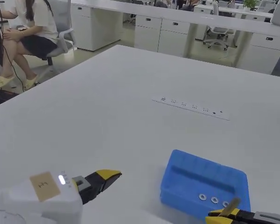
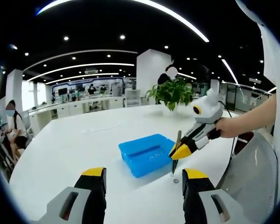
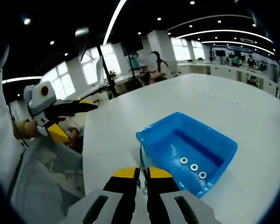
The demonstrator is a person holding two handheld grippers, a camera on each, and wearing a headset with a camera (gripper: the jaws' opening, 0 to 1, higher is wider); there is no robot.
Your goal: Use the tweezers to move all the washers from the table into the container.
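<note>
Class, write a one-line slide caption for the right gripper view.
Right gripper, shut on the tweezers, poised at the near corner of the blue container holding three washers.

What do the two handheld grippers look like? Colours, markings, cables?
Both match: white moulded bodies, dark grey jaws with yellow tips. The left gripper carries a tan tape label with a scribbled mark and a lit white light. A thin dark cable seems to trail behind the right gripper.
</note>
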